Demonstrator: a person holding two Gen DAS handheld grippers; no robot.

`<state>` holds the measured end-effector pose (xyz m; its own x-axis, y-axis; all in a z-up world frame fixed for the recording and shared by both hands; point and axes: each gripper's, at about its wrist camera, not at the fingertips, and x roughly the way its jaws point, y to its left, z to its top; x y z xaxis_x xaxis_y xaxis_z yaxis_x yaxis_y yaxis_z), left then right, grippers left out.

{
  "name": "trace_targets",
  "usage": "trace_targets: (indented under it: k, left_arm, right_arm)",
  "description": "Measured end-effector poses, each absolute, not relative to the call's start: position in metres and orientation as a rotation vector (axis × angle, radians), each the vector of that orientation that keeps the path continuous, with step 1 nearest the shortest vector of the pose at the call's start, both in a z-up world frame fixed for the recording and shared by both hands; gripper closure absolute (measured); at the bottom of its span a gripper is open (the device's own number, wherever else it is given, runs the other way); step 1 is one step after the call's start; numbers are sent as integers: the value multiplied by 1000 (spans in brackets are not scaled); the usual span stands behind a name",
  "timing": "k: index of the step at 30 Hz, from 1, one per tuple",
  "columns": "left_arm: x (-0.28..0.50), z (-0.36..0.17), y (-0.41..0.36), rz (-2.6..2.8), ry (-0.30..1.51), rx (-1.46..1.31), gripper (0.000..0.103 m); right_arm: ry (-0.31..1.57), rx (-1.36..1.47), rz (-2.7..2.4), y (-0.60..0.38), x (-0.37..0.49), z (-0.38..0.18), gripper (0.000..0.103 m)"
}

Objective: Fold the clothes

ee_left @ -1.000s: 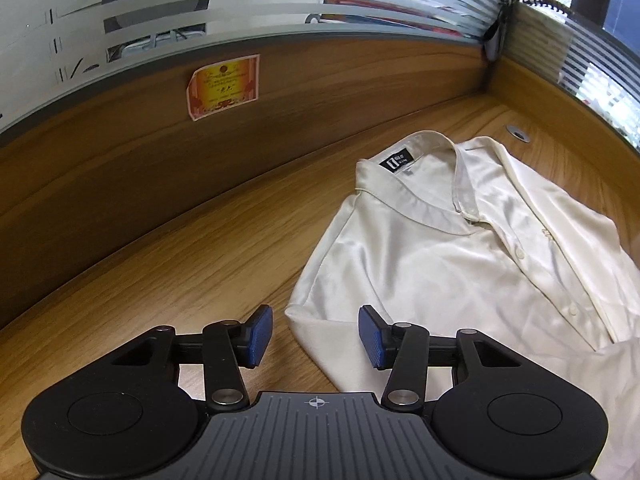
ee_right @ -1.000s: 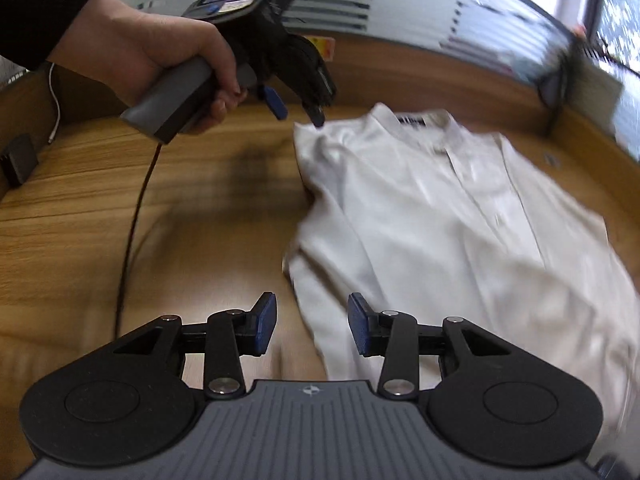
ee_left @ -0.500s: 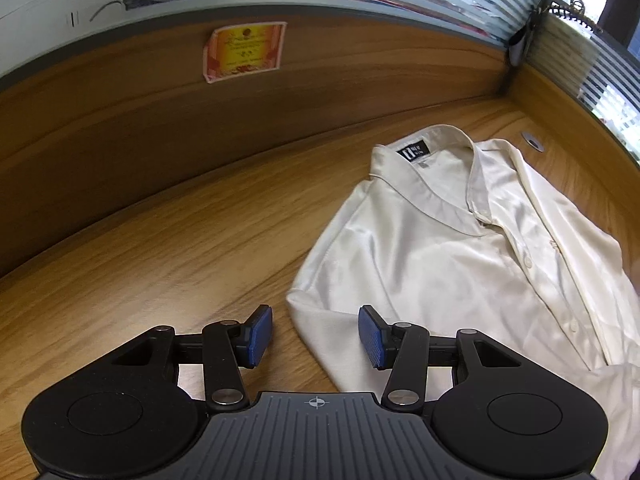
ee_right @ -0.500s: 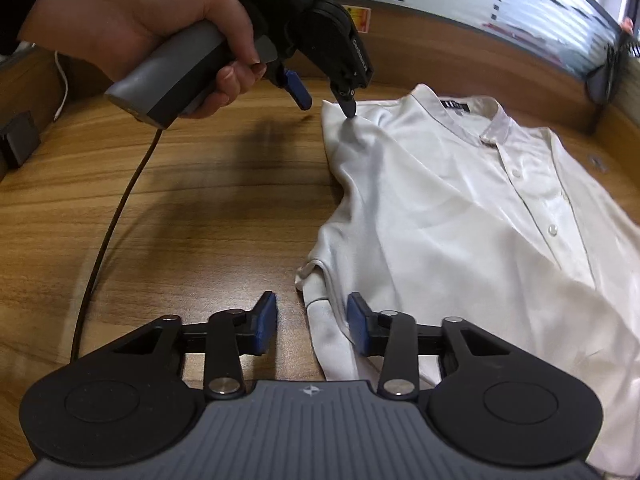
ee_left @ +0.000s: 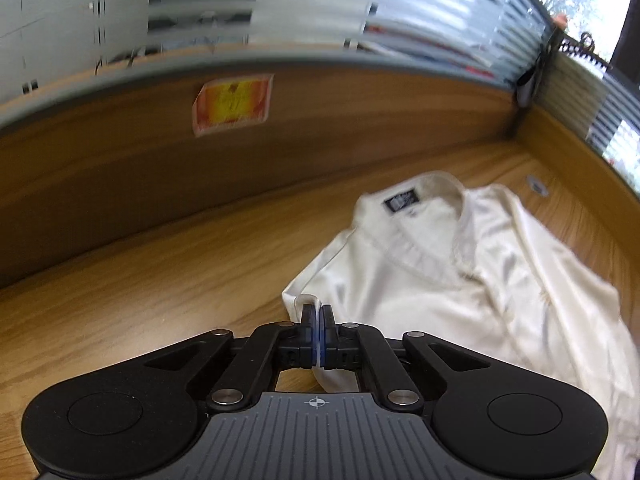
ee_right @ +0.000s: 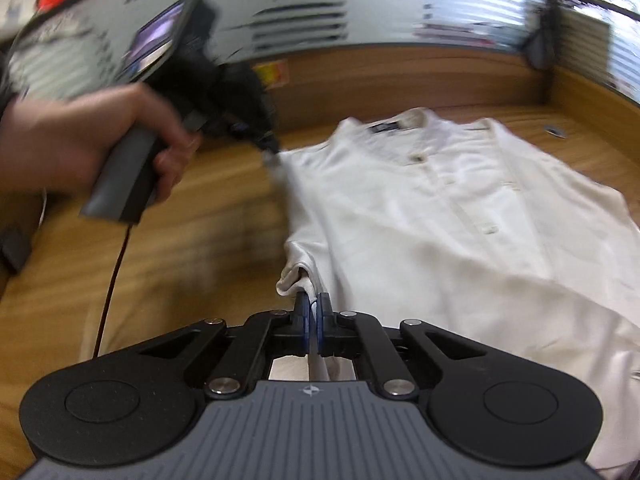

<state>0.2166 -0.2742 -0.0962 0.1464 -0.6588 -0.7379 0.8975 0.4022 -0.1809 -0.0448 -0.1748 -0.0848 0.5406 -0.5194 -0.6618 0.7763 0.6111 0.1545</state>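
Note:
A cream button-up shirt (ee_left: 440, 280) lies face up on the wooden desk (ee_left: 140, 300), collar toward the back wall; it also shows in the right wrist view (ee_right: 440, 220). My left gripper (ee_left: 318, 312) is shut on the shirt's left edge near the shoulder. It also shows in the right wrist view (ee_right: 268, 148), held by a hand, pinching that edge. My right gripper (ee_right: 314, 300) is shut on the shirt's left edge lower down, and a fold of cloth bunches just ahead of it.
A wooden partition (ee_left: 120, 168) with an orange sticker (ee_left: 232, 104) rises behind the desk, with frosted glass above. A black cable (ee_right: 112, 280) trails from the left gripper across the desk. A dark object (ee_right: 14, 248) lies at the far left edge.
Both grippers have gone from open to shut on the shirt's left edge. The edge now lifts off the desk and both views have shifted and blurred.

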Motion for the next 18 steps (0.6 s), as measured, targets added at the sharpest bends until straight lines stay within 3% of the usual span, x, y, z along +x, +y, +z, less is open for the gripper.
trace_targets:
  k: [9,18]
  left_arm:
    - [183,-77,-323,-1095,829,365,100]
    - [145,-91,-389,-1034,799,458,99]
  right_arm:
    - [557,646,-781,-263,-113,-78,100]
    - [604,788,-725,-342,-152,-97,100]
